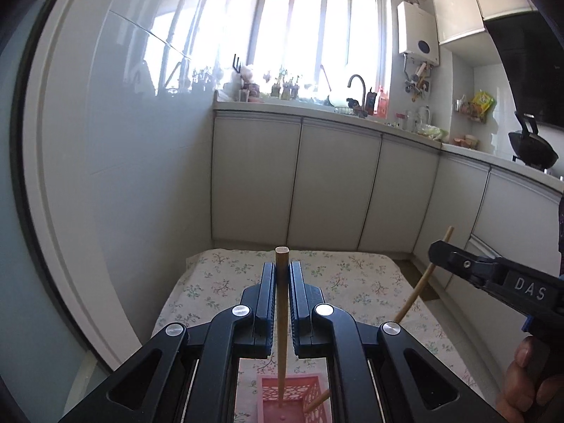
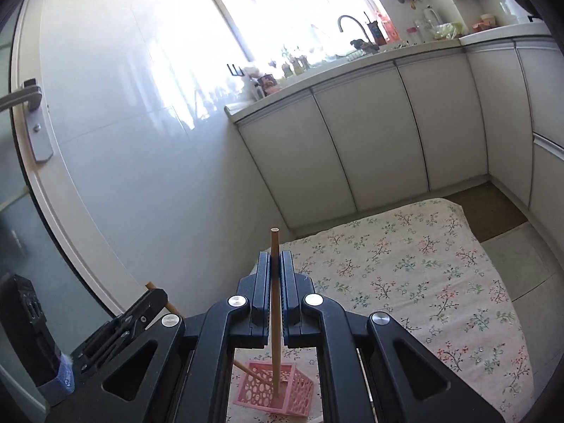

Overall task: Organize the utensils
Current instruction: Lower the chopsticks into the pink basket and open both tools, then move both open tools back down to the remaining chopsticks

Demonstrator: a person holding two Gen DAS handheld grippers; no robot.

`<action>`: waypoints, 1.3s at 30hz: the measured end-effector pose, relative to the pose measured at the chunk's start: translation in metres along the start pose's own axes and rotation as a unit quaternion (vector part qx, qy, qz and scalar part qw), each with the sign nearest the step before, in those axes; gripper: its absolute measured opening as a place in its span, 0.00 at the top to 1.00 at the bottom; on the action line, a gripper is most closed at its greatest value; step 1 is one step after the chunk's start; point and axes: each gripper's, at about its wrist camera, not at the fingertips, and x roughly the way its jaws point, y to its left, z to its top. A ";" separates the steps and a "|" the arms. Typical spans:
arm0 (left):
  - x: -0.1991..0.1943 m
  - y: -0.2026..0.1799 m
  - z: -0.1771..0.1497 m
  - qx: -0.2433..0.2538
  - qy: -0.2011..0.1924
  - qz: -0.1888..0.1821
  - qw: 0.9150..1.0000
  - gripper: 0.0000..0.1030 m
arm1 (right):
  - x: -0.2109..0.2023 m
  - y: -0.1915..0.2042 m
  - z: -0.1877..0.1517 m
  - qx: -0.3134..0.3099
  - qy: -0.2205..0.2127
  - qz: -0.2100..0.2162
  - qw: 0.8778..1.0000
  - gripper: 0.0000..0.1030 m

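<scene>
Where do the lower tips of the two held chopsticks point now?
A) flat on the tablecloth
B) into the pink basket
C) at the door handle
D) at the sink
B: each gripper, left and right, holds a chopstick whose tip reaches into the pink basket.

Pink basket (image 1: 292, 400) cut off by bottom edge, flanked by gripper frame

We see two light wooden chopsticks and a small pink basket (image 2: 282, 394) with lattice-cut walls, standing open on the floral cloth. One chopstick (image 1: 281, 320) stands upright, its lower tip inside the basket. The other chopstick (image 2: 275, 310) likewise stands upright, its tip down in the same basket.
</scene>
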 end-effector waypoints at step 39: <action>-0.003 -0.025 -0.061 0.009 0.220 -0.051 0.974 0.16 | -0.042 -0.099 -0.035 0.052 0.205 -0.112 0.971 0.36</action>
